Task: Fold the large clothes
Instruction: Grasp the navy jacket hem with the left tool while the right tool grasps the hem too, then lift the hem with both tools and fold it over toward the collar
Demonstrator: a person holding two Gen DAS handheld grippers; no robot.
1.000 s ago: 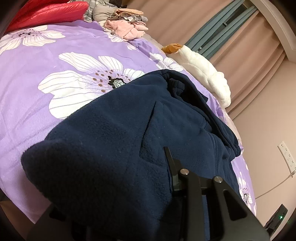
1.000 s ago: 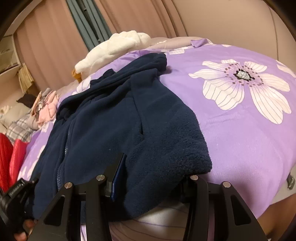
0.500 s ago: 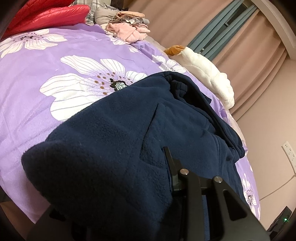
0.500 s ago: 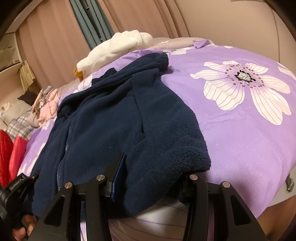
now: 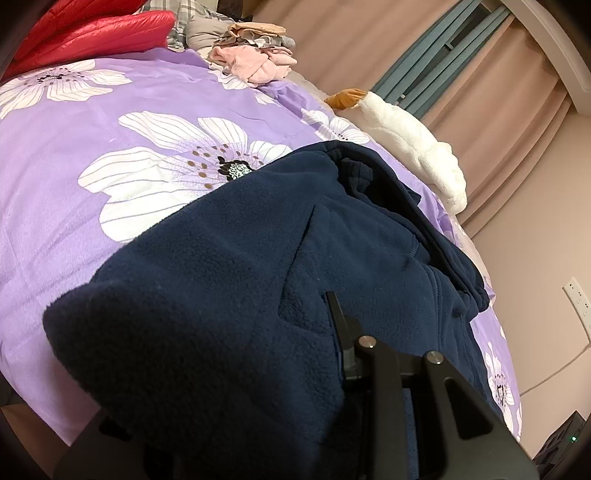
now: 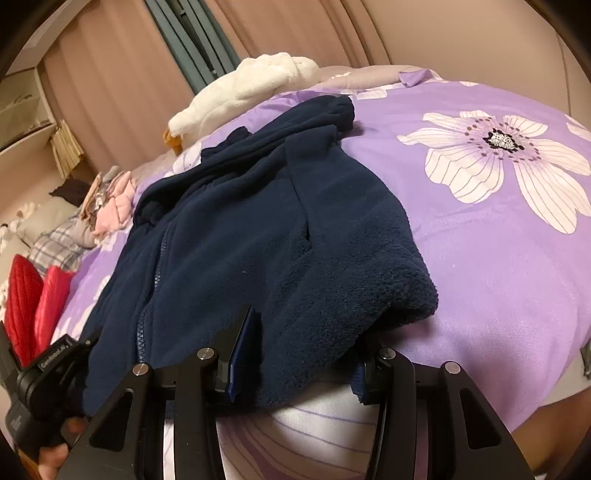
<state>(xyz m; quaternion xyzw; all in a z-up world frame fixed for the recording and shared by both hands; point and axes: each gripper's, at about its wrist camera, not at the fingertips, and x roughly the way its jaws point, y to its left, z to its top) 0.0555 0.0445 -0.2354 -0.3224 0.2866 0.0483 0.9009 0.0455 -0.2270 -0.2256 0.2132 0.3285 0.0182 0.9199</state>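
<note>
A navy fleece zip jacket [image 6: 236, 229] lies spread on the purple flowered bedspread [image 6: 498, 266], hem towards me. My right gripper [image 6: 303, 354] is shut on a thick bunch of the hem near the jacket's right corner, with fleece filling the gap between its fingers. In the left wrist view the jacket [image 5: 229, 302] humps up over my left gripper [image 5: 295, 325], which is shut on the hem; only one of the two fingers [image 5: 338, 317] shows, the other is buried under fleece. The left gripper's body [image 6: 33, 384], held by a hand, shows at the right wrist view's lower left.
A red puffer jacket [image 5: 92, 33] and a pile of pink and beige clothes [image 5: 255, 62] lie at the bed's far end. A white fluffy garment [image 5: 413, 147] lies along the curtain side. The near bed edge runs just below the grippers. A wall socket [image 5: 578, 306] is on the right.
</note>
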